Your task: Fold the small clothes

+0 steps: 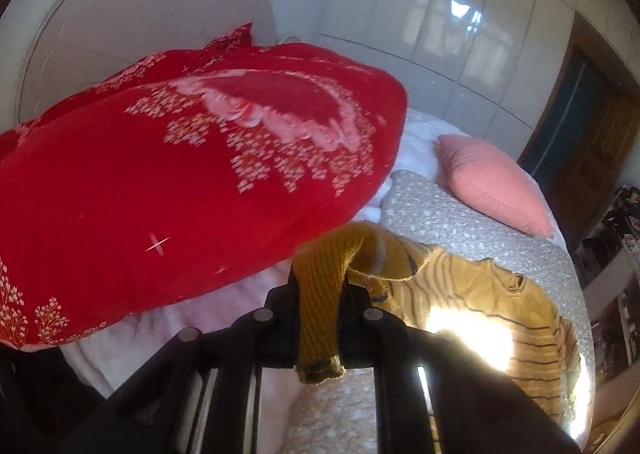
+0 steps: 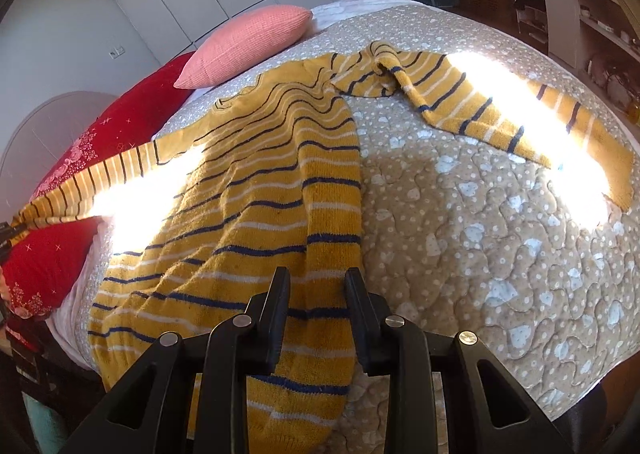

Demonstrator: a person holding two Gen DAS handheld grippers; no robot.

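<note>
A mustard-yellow knitted sweater with dark and white stripes (image 2: pixel 256 182) lies spread on the quilted bed cover (image 2: pixel 480 238). My left gripper (image 1: pixel 320 286) is shut on the ribbed cuff of one sleeve (image 1: pixel 320 318), lifted off the bed; the sweater's body (image 1: pixel 500 294) lies beyond it. That sleeve stretches to the left edge of the right wrist view (image 2: pixel 80 182). My right gripper (image 2: pixel 318 278) is shut on the sweater's lower hem edge. The other sleeve (image 2: pixel 460 94) lies across the bed to the right.
A large red floral pillow (image 1: pixel 180 182) lies right next to the left gripper; it also shows in the right wrist view (image 2: pixel 100 134). A pink cushion (image 2: pixel 248 42) lies behind the sweater. White wardrobes (image 1: pixel 440 14), a round headboard (image 1: pixel 140 14) and shelves (image 2: pixel 580 14) surround the bed.
</note>
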